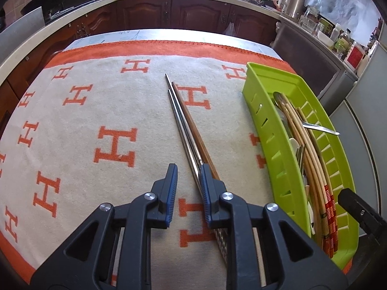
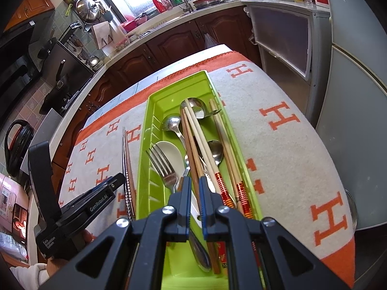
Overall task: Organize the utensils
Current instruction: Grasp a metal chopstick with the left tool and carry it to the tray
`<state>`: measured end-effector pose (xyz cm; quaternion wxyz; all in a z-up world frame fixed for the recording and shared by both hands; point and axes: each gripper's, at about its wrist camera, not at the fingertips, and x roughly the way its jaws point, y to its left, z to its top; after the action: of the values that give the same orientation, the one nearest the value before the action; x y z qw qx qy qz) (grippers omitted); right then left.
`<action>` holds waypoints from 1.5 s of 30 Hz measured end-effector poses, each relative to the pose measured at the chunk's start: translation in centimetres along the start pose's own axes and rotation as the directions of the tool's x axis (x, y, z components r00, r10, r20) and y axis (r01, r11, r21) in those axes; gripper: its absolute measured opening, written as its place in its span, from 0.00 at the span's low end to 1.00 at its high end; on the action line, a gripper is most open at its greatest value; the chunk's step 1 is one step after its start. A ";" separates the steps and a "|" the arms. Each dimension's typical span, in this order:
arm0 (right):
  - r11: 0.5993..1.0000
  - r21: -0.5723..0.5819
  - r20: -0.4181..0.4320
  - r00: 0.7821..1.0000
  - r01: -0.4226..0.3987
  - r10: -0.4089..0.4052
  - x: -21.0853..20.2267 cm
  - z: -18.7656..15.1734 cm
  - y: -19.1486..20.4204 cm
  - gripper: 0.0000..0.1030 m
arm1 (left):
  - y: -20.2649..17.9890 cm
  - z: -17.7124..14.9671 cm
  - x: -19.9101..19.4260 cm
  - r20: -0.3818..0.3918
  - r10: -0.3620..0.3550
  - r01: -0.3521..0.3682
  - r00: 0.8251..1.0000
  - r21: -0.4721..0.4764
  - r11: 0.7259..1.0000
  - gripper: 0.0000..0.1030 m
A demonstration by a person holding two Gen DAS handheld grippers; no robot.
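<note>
Two metal chopsticks (image 1: 180, 123) and a brown wooden one (image 1: 193, 125) lie side by side on the H-patterned blanket (image 1: 96, 111). My left gripper (image 1: 188, 169) stands open just above their thick ends. They run under its right finger and nothing is pinched. To the right stands the green utensil tray (image 1: 273, 130), also in the right wrist view (image 2: 145, 145), holding a fork (image 2: 164, 166), spoons and bamboo chopsticks (image 2: 225, 145). My right gripper (image 2: 194, 181) hovers over the tray, its narrow jaws shut on a brown wooden chopstick (image 2: 189, 140) that lies along the tray.
The blanket-covered table ends at the far side, with dark wooden cabinets (image 1: 193, 14) and a cluttered counter behind. A grey fridge (image 2: 358, 96) stands close on the right. In the right wrist view a person's hand holds the left gripper (image 2: 106, 186) left of the tray.
</note>
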<state>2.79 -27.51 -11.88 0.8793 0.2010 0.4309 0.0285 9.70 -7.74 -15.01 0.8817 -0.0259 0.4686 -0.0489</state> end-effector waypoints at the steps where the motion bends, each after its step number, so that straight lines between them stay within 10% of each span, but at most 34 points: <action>1: 1.000 0.000 0.000 1.000 -0.001 0.001 0.0 0.0 0.0 0.07 | -0.3 0.0 0.0 0.006 0.015 -0.015 1.000 0.014 1.000 0.19; 4: 1.000 0.001 -0.002 1.000 -0.001 0.001 0.0 -0.1 0.0 0.07 | -0.8 0.0 0.0 0.017 0.086 -0.087 0.996 0.047 0.995 0.32; 20: 1.000 0.001 -0.012 1.000 -0.008 0.008 0.2 -0.7 0.6 0.07 | 1.2 -0.1 0.4 -0.018 0.124 -0.124 0.992 0.001 0.992 0.32; 24: 1.000 0.002 -0.011 1.000 -0.009 0.009 0.2 -0.7 0.7 0.07 | 1.5 0.1 0.3 -0.021 0.118 -0.118 0.993 -0.005 0.993 0.04; 37: 1.000 0.002 -0.007 1.000 -0.018 0.018 -0.5 -1.2 1.3 0.07 | 0.6 2.1 -5.0 -0.058 -0.050 0.046 0.997 -0.070 0.997 0.04; 45: 0.999 0.029 0.007 1.000 -0.014 0.014 -1.5 -1.2 0.4 0.07 | -4.9 3.4 -5.5 -0.137 -0.203 0.196 0.969 -0.062 0.979 0.04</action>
<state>0.98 -27.11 -11.22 0.8775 0.2169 0.4267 0.0278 9.12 -12.02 -8.13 0.8355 -0.0907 0.5267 -0.1279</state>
